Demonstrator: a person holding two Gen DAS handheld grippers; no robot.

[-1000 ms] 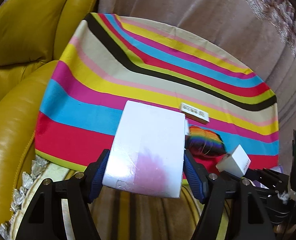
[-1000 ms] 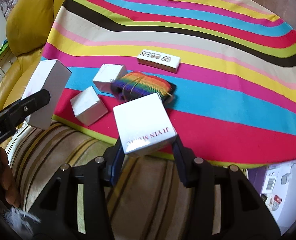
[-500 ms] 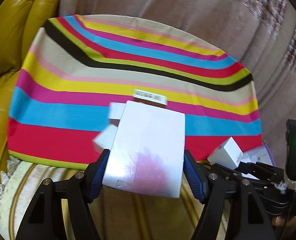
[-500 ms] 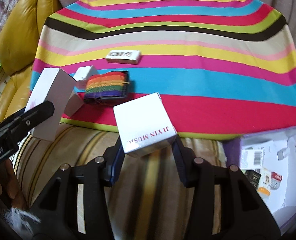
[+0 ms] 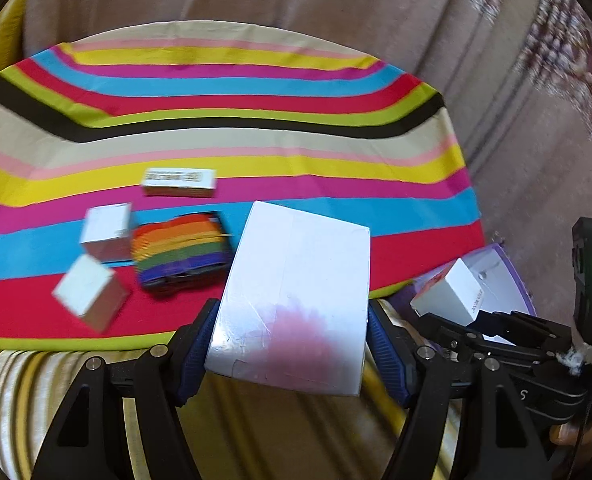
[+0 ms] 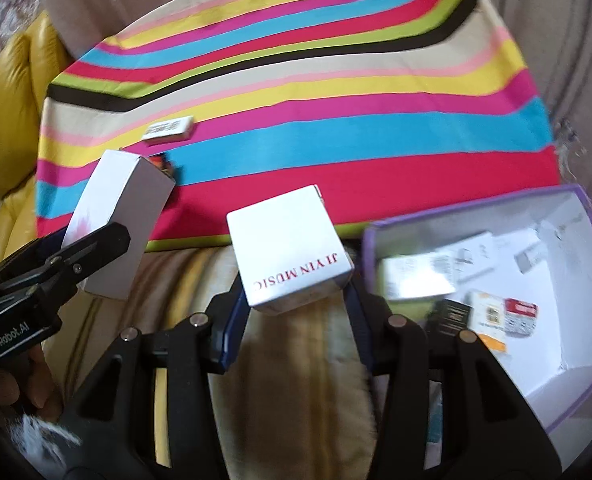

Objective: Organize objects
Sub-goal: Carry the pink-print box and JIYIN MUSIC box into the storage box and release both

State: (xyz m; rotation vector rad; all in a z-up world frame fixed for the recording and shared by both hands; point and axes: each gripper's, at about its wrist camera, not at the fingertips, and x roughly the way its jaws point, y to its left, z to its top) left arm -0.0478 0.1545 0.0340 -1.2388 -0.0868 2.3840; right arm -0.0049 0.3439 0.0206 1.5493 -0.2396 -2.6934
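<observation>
Off the near edge of the striped tablecloth (image 6: 335,92), both grippers carry boxes clear of the table. The right gripper (image 6: 292,304) pinches a small white cube box (image 6: 288,244) printed "JI YIN MUSIC", its pads pressed on opposite faces; the left gripper (image 5: 292,344) clamps a larger white box (image 5: 296,300) with a pink stain across its short width, long axis running away from the jaws. What matters next is the purple-rimmed bin (image 6: 591,240), open and already holding several packets: it lies just to the right of the cube box and a little beyond it, so the right hand is the nearer and, by my reading, should unload first. The larger box hangs further left, over the table's edge, with the right gripper between it and the bin. On the cloth remain two small white boxes (image 5: 108,232), a rainbow-striped bundle (image 5: 180,256) beside them, and a flat labelled box (image 5: 180,182) further back.
</observation>
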